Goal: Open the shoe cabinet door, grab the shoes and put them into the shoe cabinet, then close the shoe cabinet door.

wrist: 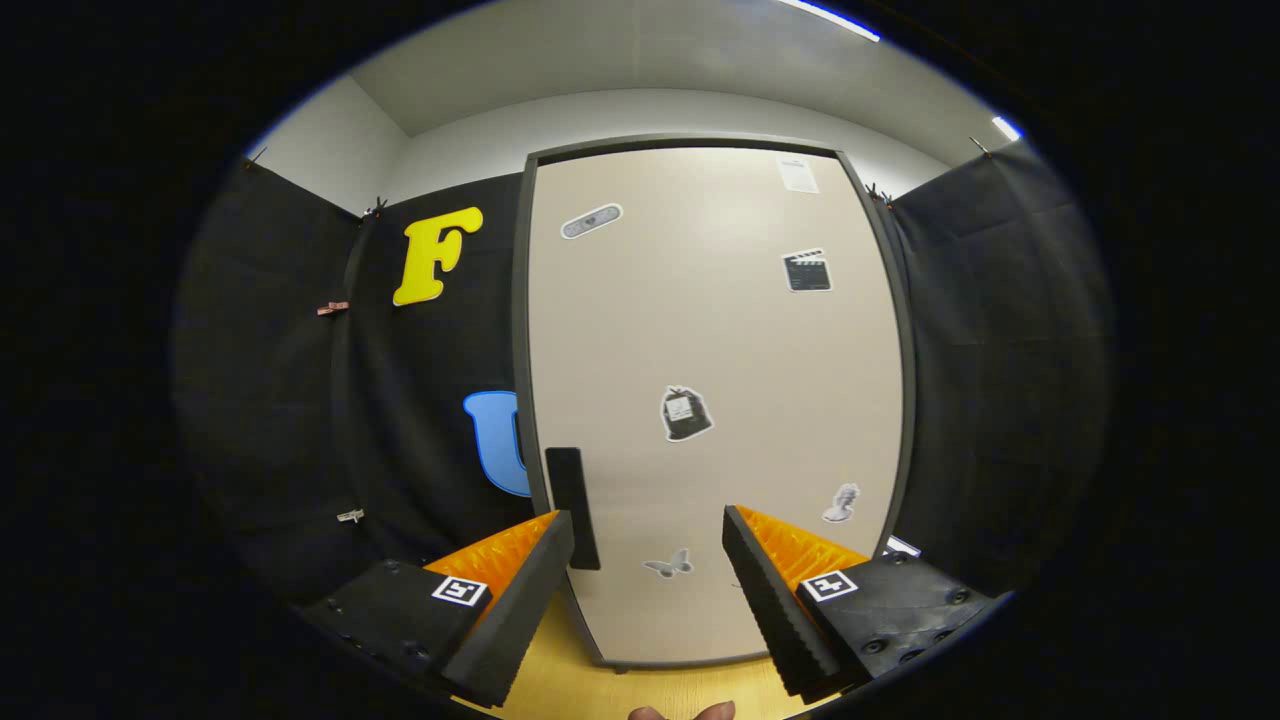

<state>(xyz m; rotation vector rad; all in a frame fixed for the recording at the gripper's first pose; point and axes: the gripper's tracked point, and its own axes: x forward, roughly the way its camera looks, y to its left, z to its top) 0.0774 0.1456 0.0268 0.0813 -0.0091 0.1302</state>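
Ahead, just beyond the fingers: tall shoe cabinet door [715, 400], closed, beige, stiff and probably smooth, so no grip on the flat panel. Near its left edge, touching the left fingertip in view: black upright handle [573, 505], rigid, best place to pinch. Gripper [648, 545] spread wide, holding nothing.

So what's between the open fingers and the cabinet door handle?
Nothing: in the gripper view the open gripper faces the shut door, its handle just above the left fingertip.
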